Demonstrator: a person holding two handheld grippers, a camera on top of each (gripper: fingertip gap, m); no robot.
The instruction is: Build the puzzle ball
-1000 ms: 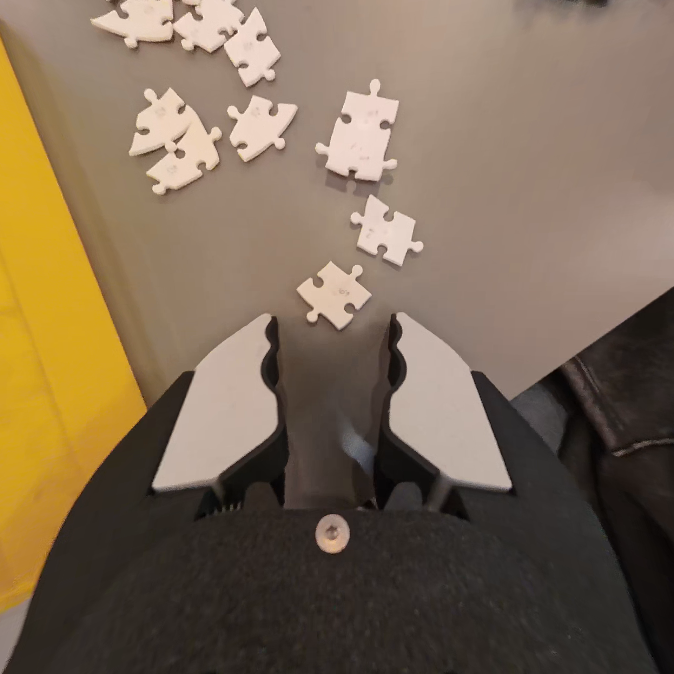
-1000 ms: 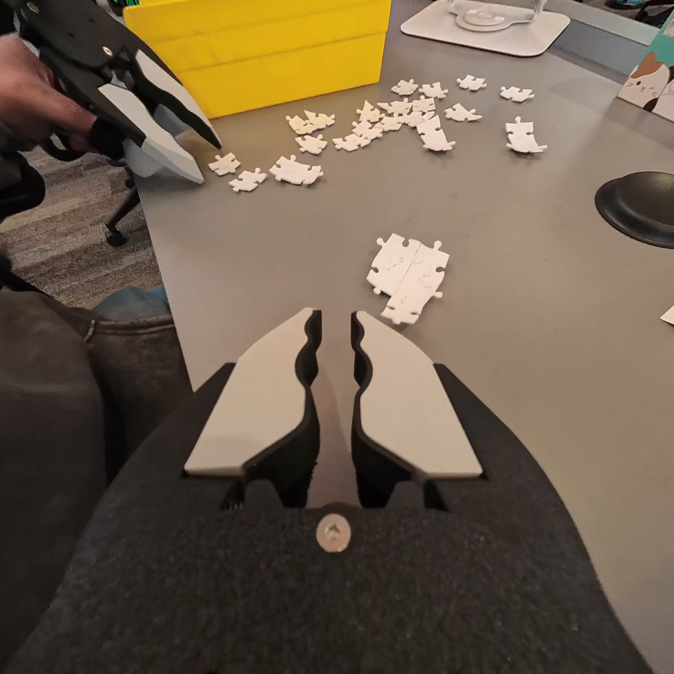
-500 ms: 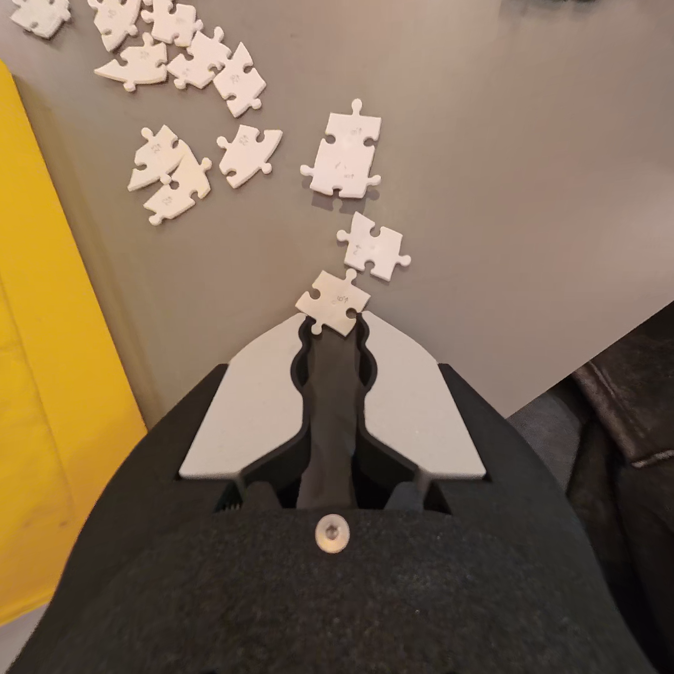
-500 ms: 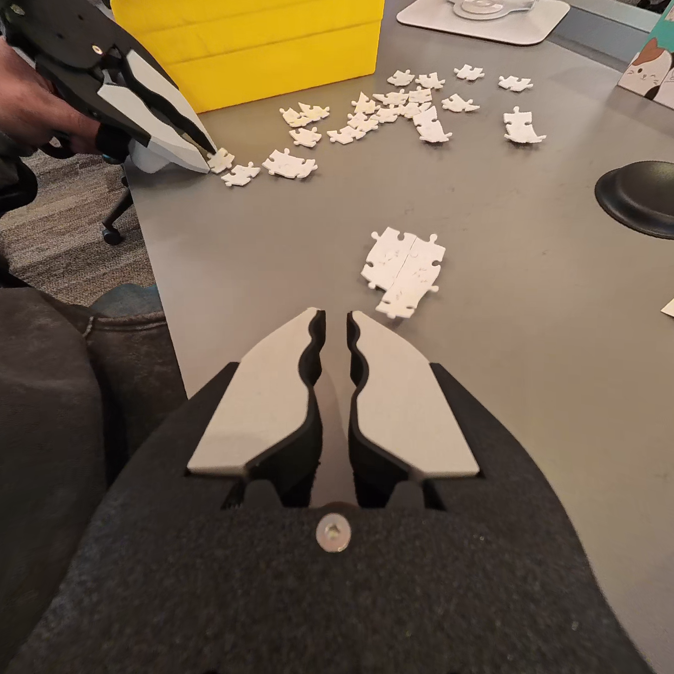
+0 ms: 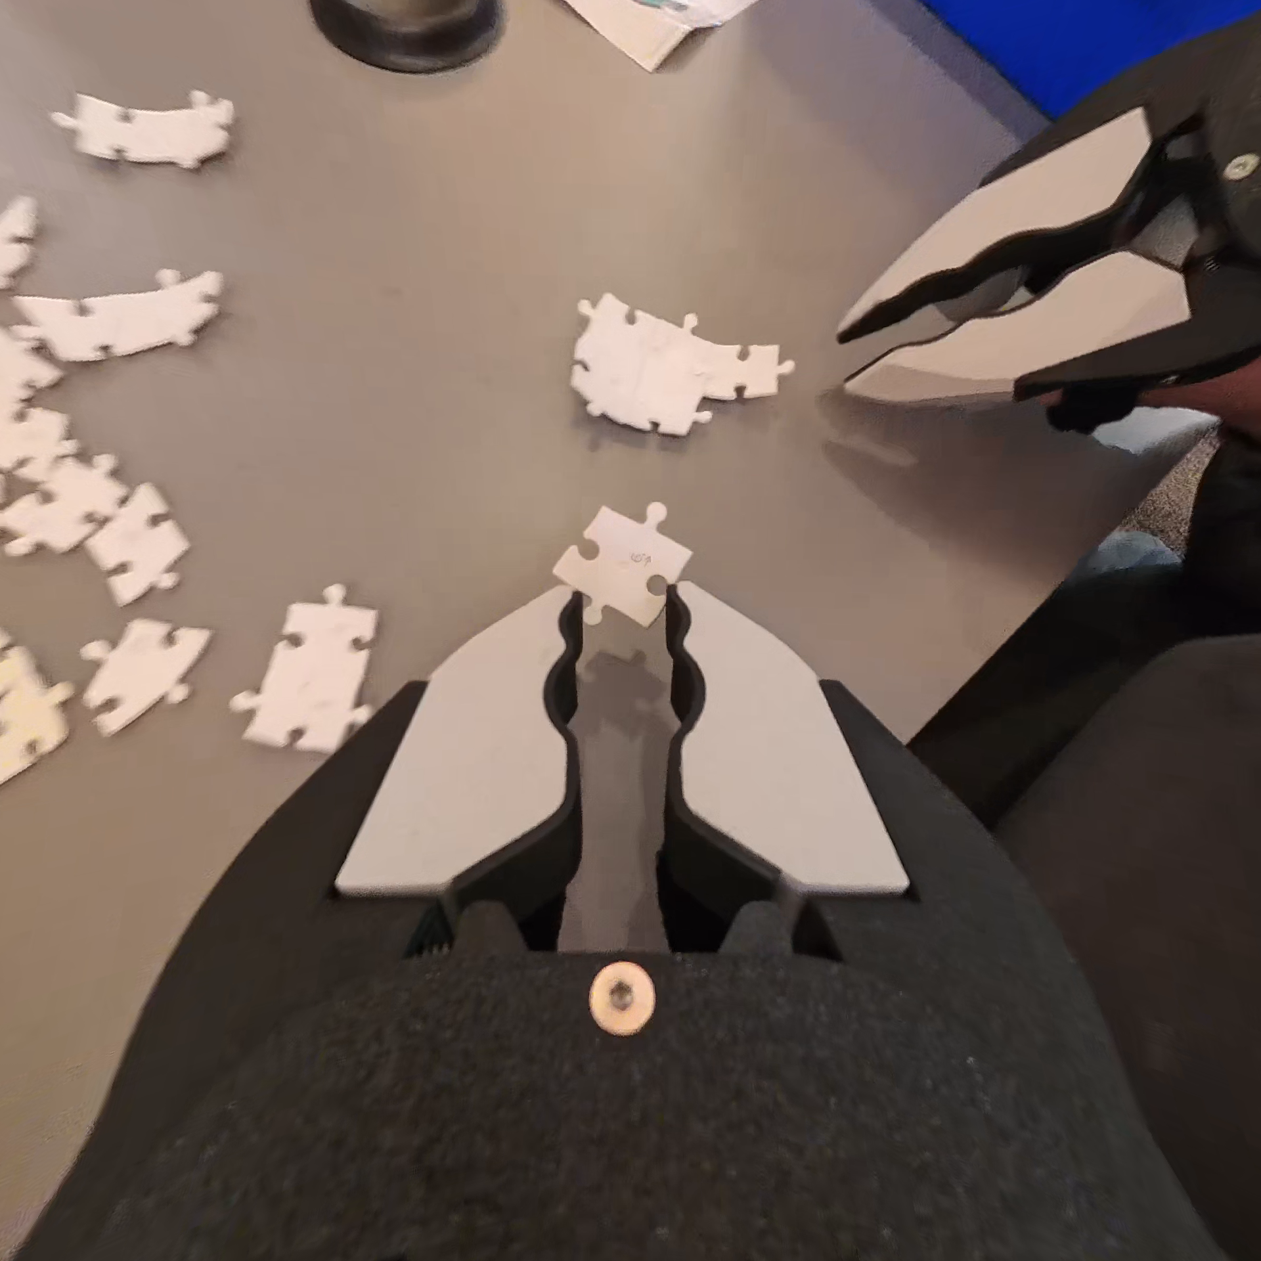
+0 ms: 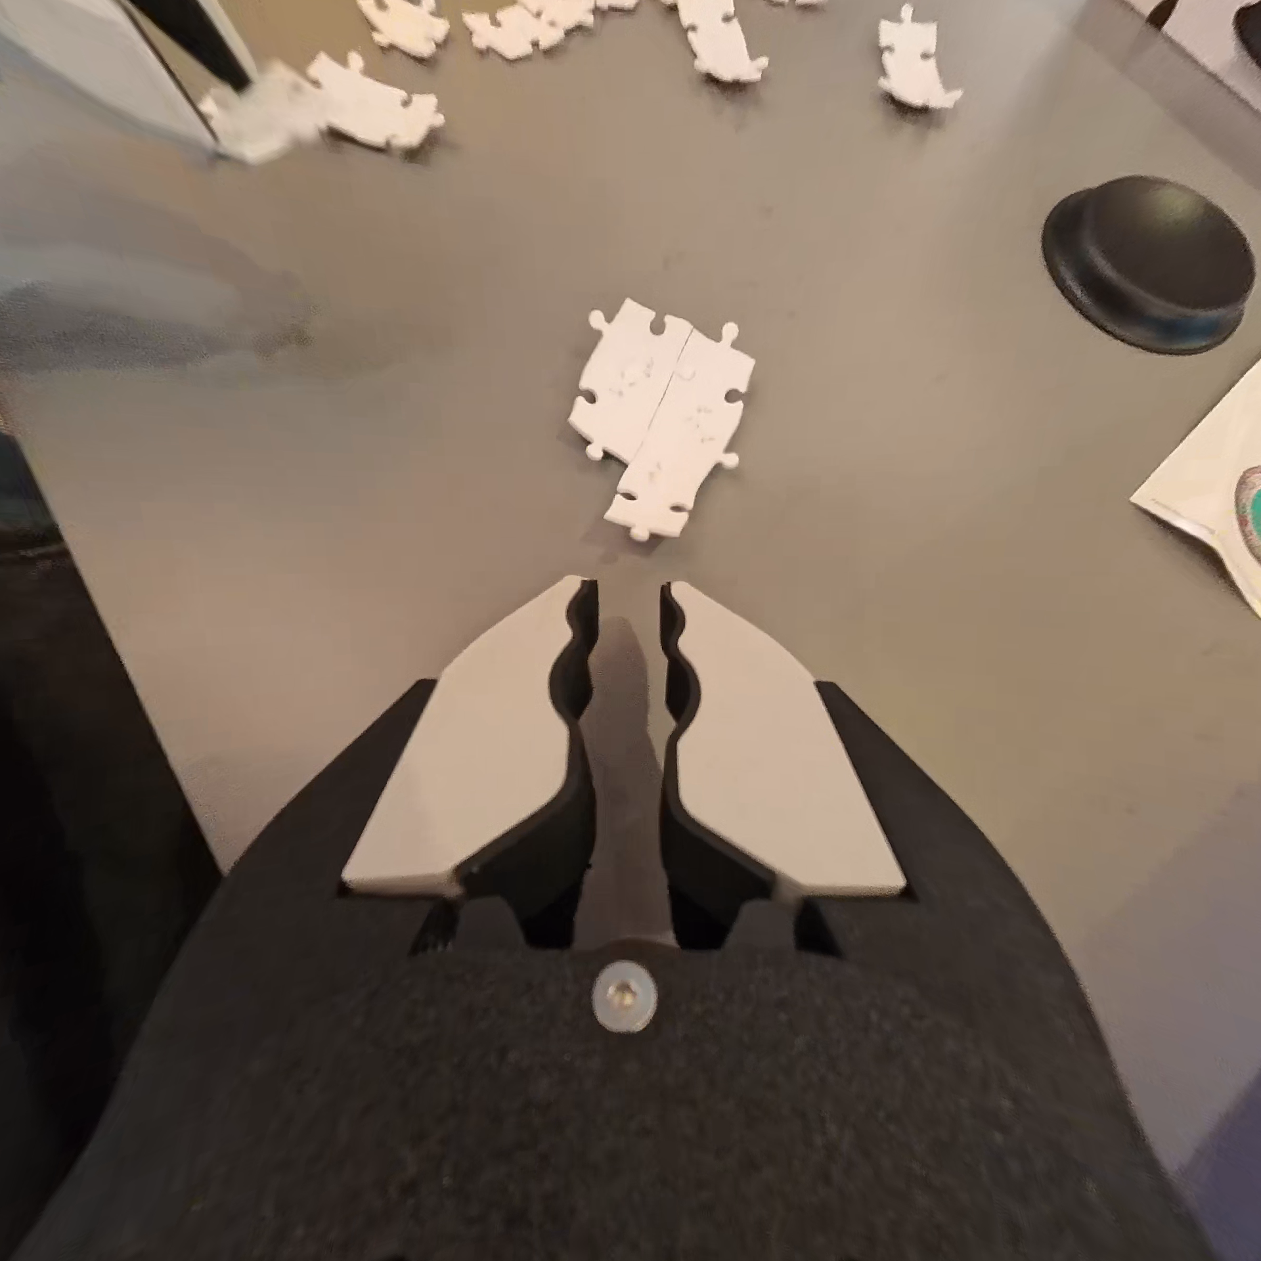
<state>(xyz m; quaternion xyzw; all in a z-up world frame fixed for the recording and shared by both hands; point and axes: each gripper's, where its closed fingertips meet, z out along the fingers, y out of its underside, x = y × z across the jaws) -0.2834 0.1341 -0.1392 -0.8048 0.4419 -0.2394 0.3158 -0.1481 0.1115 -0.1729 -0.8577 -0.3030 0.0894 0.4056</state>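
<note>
The left gripper (image 5: pixel 622 595) had its fingers clamped on a single white puzzle piece (image 5: pixel 624 563), held clear above the grey surface (image 5: pixel 437 327). The right gripper (image 6: pixel 628 588) hung with its fingers slightly parted and nothing between them, just short of the joined cluster of pieces (image 6: pixel 665 415). Loose pieces (image 5: pixel 306 672) lay to the left, blurred and partly cut off. A black round object (image 6: pixel 1152 269) sat at the right.

Grey table (image 6: pixel 887 477) carries a black round cap (image 6: pixel 1153 273) at far right, with a white printed sheet (image 6: pixel 1214 477) just beside it at the edge.
</note>
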